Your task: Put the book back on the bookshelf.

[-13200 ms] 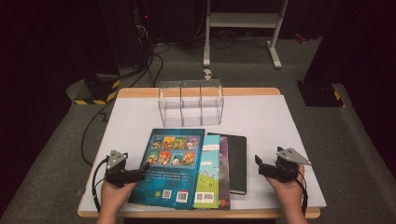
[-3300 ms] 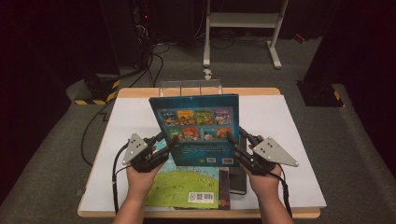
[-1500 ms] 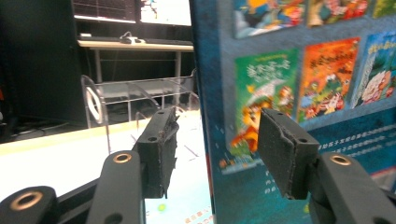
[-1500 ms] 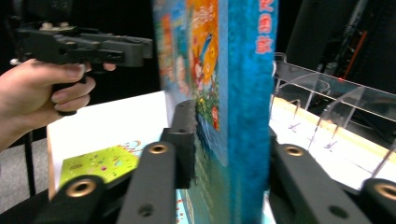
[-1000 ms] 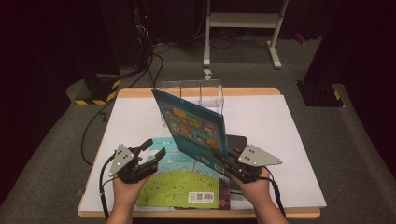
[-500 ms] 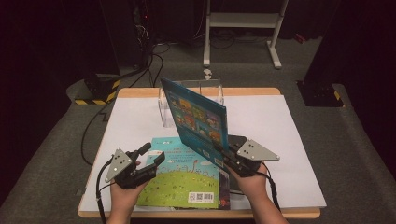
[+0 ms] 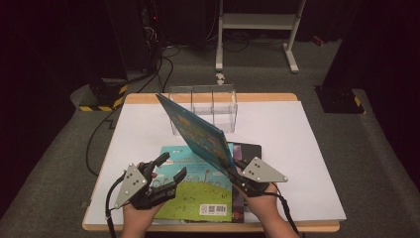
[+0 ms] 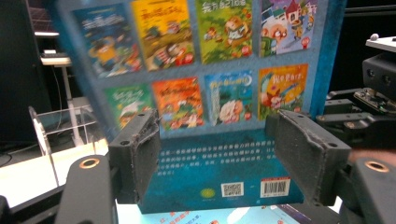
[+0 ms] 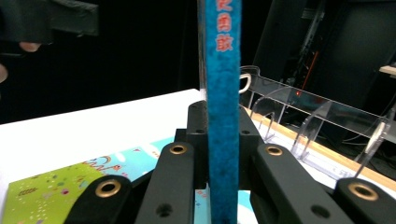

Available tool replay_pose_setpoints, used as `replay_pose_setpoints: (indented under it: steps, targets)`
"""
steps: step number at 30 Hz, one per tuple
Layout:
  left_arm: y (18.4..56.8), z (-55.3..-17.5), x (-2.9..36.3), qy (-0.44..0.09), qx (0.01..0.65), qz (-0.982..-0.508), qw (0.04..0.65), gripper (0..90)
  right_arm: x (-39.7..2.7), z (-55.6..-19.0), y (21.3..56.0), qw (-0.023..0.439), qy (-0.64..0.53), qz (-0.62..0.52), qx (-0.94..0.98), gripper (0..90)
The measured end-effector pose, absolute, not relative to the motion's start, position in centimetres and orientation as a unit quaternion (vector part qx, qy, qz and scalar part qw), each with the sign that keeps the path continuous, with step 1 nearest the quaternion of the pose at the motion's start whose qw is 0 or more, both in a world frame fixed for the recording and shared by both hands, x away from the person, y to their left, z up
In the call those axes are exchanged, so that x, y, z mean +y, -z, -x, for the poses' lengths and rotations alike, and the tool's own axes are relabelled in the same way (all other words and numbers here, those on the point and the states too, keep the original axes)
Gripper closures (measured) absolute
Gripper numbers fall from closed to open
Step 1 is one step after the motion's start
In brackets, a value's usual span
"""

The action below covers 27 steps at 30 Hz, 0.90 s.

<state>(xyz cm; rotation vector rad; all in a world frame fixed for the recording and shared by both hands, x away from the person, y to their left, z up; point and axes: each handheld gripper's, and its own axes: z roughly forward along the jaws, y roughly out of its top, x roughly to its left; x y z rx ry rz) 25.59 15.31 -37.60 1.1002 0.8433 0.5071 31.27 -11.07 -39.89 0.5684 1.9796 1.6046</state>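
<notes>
A blue picture book (image 7: 200, 131) stands raised and tilted over the table, with my right gripper (image 7: 236, 171) shut on its lower corner. In the right gripper view its spine (image 9: 223, 84) runs upright between the closed jaws. My left gripper (image 7: 173, 164) hovers open to the left of the book, apart from it. Its jaws have just been opening, and nothing is between the pads. In the left gripper view the book's back cover (image 8: 210, 70) faces me beyond the open fingers (image 8: 137, 154). A green book (image 7: 198, 191) lies flat under both grippers.
A clear acrylic rack (image 7: 203, 106) with dividers stands at the table's far edge, behind the raised book. A dark book (image 7: 250, 148) lies partly under the green one. White sheet (image 7: 307, 163) covers the tabletop, with bare room to the left and right.
The left gripper has let go of the blue book and drawn off to the left with its jaws wider. The right gripper alone holds the book, which has turned more edge-on.
</notes>
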Motion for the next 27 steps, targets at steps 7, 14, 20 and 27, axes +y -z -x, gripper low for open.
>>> replay_pose_setpoints:
  steps: [7, 14, 20, 27]
  targets:
    - [37.2, -25.7, 14.6, -0.213, 0.373, -0.503, 0.75, 31.6, -9.8, -29.6, 40.4, 0.275, -0.581, -0.182, 0.744, 78.6]
    - [36.7, -24.9, 13.8, -0.204, 0.352, -0.501, 0.764, 26.3, -9.1, -28.9, 40.8, 0.277, -0.576, -0.172, 0.75, 77.0]
    - [36.6, -24.7, 13.3, -0.188, 0.362, -0.499, 0.765, 18.6, -9.0, -28.9, 40.8, 0.271, -0.578, -0.177, 0.75, 76.0]
    - [36.4, -24.5, 13.2, -0.171, 0.367, -0.499, 0.766, 15.5, -8.5, -28.8, 40.8, 0.267, -0.579, -0.175, 0.75, 74.5]
